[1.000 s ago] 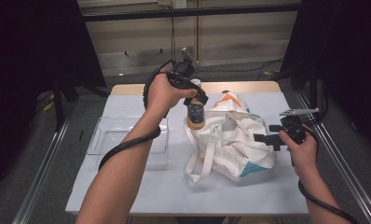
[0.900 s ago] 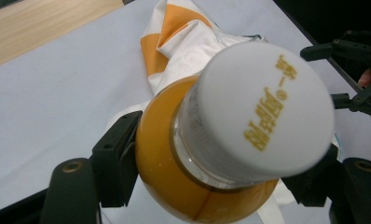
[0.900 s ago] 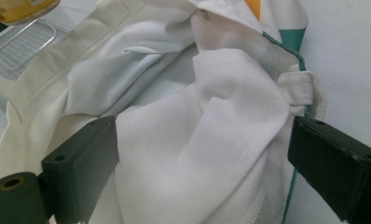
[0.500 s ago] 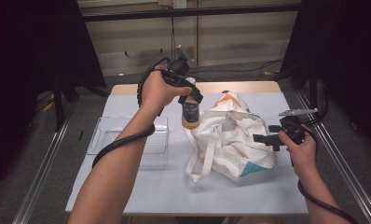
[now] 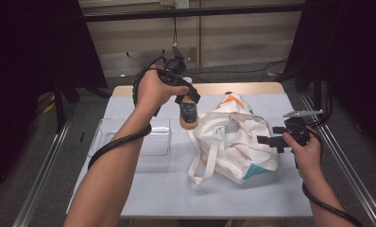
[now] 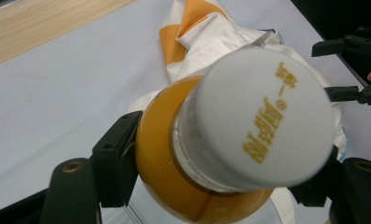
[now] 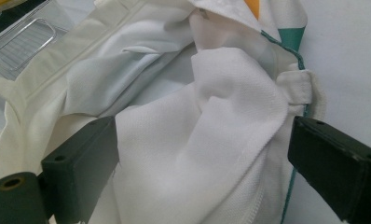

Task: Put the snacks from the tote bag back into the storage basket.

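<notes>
Bottle (image 6: 207,186) of orange juice, round white cap, clamped by left hand-held gripper (image 5: 190,101), right hand-held gripper (image 7: 193,172) wide around rumpled cloth bag (image 5: 233,142)

Bag (image 5: 235,142): white woven cloth, matt, stitched hems | bottle (image 6: 188,158): glossy clear plastic, matt white cap (image 6: 267,116) | tray (image 5: 153,142): clear ribbed plastic | table (image 5: 129,101): smooth matt covering, wood edge seen

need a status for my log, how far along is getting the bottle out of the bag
Looks done: the orange bottle is clear of the tote bag, gripped in the left gripper. In hand: it hangs above the table between the bag and the clear tray, while the right gripper, jaws apart, sits at the bag's edge. Left: setting it down, probably in the tray.
</notes>
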Motion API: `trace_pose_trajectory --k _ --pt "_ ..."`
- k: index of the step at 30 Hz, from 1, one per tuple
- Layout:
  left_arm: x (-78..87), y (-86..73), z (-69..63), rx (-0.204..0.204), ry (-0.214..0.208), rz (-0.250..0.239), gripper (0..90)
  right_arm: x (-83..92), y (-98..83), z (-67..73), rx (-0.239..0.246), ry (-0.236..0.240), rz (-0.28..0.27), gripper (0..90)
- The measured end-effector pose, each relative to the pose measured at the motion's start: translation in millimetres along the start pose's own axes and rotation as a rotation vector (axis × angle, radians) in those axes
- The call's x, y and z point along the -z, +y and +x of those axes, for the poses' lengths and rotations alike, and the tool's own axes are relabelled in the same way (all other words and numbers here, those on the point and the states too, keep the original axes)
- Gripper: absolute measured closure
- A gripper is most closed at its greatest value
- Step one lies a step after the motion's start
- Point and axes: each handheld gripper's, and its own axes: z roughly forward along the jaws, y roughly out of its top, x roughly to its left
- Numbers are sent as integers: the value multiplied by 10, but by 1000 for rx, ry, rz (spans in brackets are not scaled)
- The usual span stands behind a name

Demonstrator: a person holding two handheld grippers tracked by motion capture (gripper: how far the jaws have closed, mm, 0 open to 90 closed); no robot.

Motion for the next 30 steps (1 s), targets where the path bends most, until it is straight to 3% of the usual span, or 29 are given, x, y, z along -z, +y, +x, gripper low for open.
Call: trace_pose_trajectory --k 30 --pt "167 -105 240 61 30 14 301 16 29 34 11 2 -14 85"
